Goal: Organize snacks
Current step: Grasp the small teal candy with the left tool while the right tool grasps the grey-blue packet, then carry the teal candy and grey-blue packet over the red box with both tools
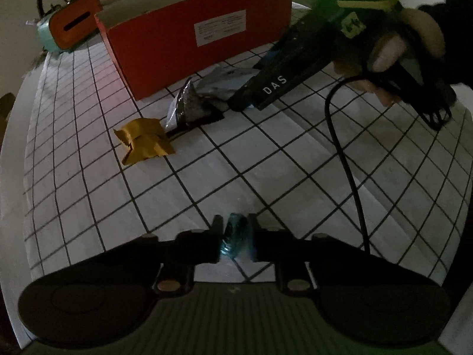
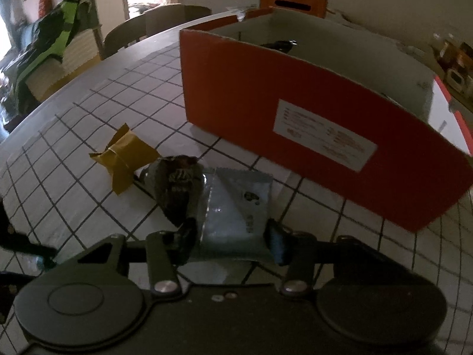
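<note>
On the gridded bench [image 2: 88, 112], in front of the orange cardboard box [image 2: 266, 112], three loose snacks in a cluster:

1. Pale blue-grey foil sachet [image 2: 236, 207]. Flat, thin, lying on the bench just before the box's long wall. The right gripper [image 2: 233, 236] is spread around its near end, one finger at each side edge; whether the pads are already pressing the foil cannot be told from the wrist view. Likely very light, limp and slick; it should fold under a pinch. Best taken across the crimped end seam or flat middle, where the film is doubled and will not slide out.

2. Dark crumpled wrapper [image 2: 177, 183]. Bulged, standing partly up, touching the sachet's left edge and overlapping it slightly. Light and springy by the look of it; a pinch on a raised fold would serve.

3. Gold wrapper [image 2: 124, 159]. Creased, with serrated ends, just beside the dark one on the far left. Stiffer foil, probably holds its shape; the twisted waist is the natural hold.

4. Small teal item [image 1: 235, 236]. Pinched between the fingers of the left gripper [image 1: 235, 238], held above the bench and well apart from the cluster. Glossy, possibly a wrapped sweet; the dim view leaves its kind uncertain.

The box stands open-topped, with a white label [image 2: 325, 145] on its near wall.
</note>
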